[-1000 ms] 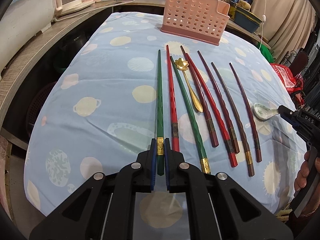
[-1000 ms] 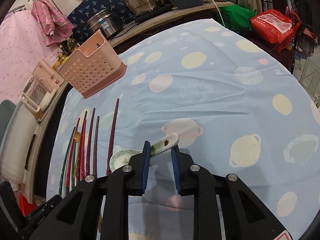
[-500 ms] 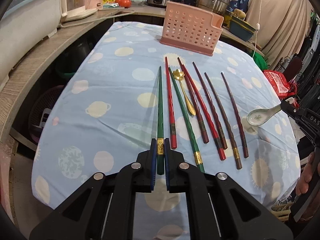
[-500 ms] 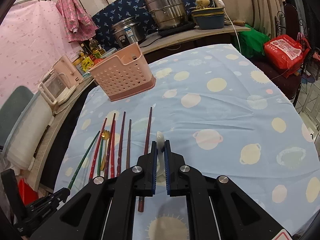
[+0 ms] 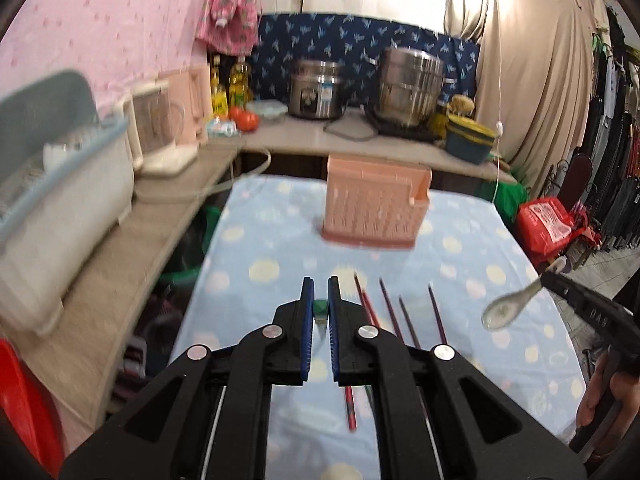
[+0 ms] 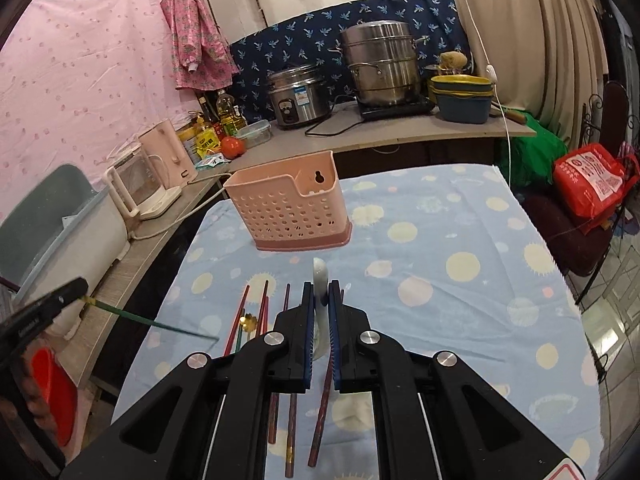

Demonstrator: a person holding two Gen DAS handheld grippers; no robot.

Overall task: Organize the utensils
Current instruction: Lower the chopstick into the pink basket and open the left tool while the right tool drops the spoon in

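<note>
Our left gripper (image 5: 321, 316) clamps the green chopstick (image 6: 152, 323); our right gripper (image 6: 321, 312) pinches the spoon (image 5: 508, 310); we should lower both upright into the pink basket (image 6: 288, 208), tips first, without knocking its rim.

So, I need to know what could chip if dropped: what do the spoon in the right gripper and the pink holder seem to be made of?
The spoon looks like glazed ceramic: glossy white with a green painted pattern, so it probably chips. The pink holder looks like matte molded plastic, judging by its evenly punched holes and thin walls; likely safe.
</note>
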